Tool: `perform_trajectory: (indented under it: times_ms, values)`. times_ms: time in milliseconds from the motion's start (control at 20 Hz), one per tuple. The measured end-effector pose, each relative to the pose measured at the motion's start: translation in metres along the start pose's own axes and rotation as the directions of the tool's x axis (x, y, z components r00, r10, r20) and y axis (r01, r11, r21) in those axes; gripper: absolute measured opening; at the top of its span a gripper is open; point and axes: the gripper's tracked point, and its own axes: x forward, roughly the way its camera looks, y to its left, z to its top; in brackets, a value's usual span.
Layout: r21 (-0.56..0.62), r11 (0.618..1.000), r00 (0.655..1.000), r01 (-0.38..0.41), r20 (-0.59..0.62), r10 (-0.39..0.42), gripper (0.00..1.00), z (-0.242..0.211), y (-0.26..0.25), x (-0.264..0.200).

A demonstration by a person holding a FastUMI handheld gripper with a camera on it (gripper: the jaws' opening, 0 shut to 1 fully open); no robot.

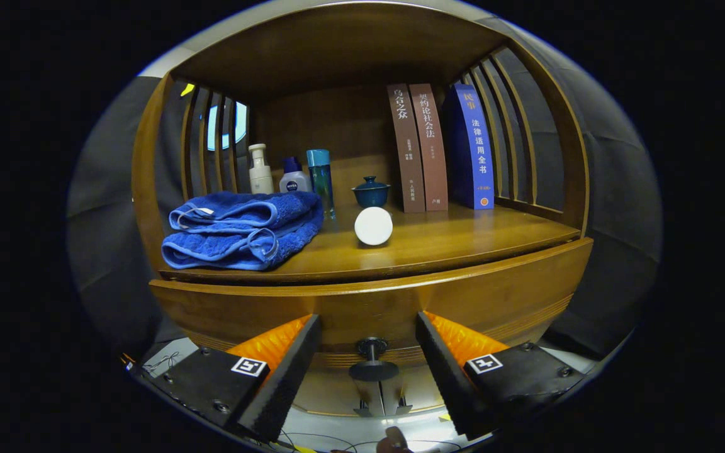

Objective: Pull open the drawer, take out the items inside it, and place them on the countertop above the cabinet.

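Note:
A wooden cabinet stands ahead with its drawer front [369,308] closed under the countertop [463,242]. The drawer's dark round knob [372,349] sits low on the front, in the gap between my two fingers. My gripper [369,333] is open, its fingers spread to either side of the knob and touching nothing. What lies inside the drawer is hidden. On the countertop a folded blue towel [243,229] lies at the left and a white round object [373,226] rests near the middle.
At the back of the countertop stand a white pump bottle [260,170], a small blue-capped bottle [293,176], a teal bottle [321,176], a dark lidded cup [370,192] and three upright books [441,148]. Slatted wooden sides and a wooden top close in the shelf space.

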Motion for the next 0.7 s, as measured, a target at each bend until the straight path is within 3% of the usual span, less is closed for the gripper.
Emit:
perform_trajectory:
  times_ms: [700]
  values:
    - [-0.013,1.000,1.000,0.025,0.013,-0.025,1.00,0.0000,0.0008,0.0026]
